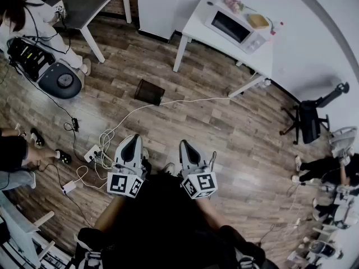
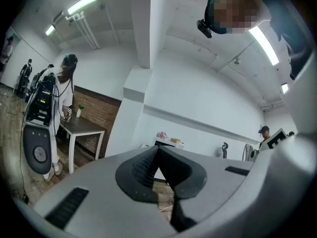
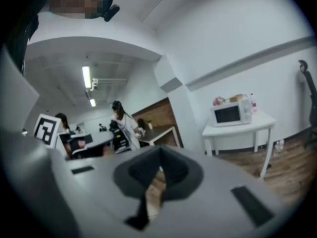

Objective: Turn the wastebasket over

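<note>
Not much to report on progress. The wood floor [image 1: 224,139] takes up most of the head view, with a white bench [image 1: 196,20] carrying a microwave [image 1: 234,29] at the far side. The basket [image 1: 150,92] sits on the floor just in front of that bench, well ahead of me, with a white cable [image 1: 190,100] running right past it. It looks tipped on its side to me, but it's too small to be sure. Nothing touches it.

The left tool [image 1: 132,139] and right tool [image 1: 187,145] are both tucked in close to my body, nowhere near the basket. Each tool's own view shows its jaws clenched together with nothing between them.

So I'd say the flip hasn't started: the whole reach, grab and turn is left.
</note>
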Motion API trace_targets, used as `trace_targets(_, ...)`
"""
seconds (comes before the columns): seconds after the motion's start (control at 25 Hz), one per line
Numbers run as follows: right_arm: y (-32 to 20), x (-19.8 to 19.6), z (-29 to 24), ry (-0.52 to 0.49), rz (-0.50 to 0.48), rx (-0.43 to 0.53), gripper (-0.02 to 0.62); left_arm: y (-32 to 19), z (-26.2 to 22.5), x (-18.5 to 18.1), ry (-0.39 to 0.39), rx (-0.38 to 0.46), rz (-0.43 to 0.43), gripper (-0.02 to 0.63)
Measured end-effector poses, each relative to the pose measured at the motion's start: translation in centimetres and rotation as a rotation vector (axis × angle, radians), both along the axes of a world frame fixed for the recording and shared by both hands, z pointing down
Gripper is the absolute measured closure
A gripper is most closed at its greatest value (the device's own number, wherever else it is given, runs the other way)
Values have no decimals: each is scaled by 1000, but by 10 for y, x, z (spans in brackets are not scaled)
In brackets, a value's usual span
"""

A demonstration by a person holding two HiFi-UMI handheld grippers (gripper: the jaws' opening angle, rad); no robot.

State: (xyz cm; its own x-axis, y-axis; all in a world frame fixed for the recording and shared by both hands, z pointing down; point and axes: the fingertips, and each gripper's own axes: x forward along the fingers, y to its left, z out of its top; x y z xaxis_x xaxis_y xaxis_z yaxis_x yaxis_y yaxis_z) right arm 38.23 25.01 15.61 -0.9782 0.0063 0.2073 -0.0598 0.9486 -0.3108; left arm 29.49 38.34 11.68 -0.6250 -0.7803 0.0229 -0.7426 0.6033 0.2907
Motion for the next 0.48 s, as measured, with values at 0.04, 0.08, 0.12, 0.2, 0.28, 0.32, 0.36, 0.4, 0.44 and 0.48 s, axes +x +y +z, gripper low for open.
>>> trace_targets(0.04, 5, 3, 1, 1, -1, 1, 563, 6, 1, 2, 0, 0, -1, 572)
trace_targets(0.08, 10, 5, 2, 1, -1, 2, 563, 10, 2, 5, -1, 0, -1, 572)
trace_targets(0.12, 13, 7, 3, 2, -2, 2, 563, 13, 2, 6, -1, -1, -1, 572)
trace_targets(0.2, 12, 8, 2, 1, -3, 1, 563, 12, 0, 7, -3, -2, -1, 572)
trace_targets(0.28, 8, 7, 0, 2, -5, -2, 563, 8, -2, 6, -6, -4, 0, 572)
trace_targets(0.32, 8, 6, 0, 2, -6, -2, 563, 7, -3, 5, -7, -4, 1, 572)
trace_targets(0.36, 8, 6, -1, 1, -8, -2, 563, 6, -3, 5, -8, -3, 2, 572)
trace_targets(0.4, 9, 6, -1, 1, -9, -1, 563, 7, -3, 5, -8, -2, 3, 572)
trace_targets(0.44, 9, 5, -1, 0, -10, -1, 563, 7, -3, 5, -7, -1, 4, 572)
trace_targets(0.48, 9, 4, -1, -2, -9, -3, 563, 7, -3, 4, -6, 0, 4, 572)
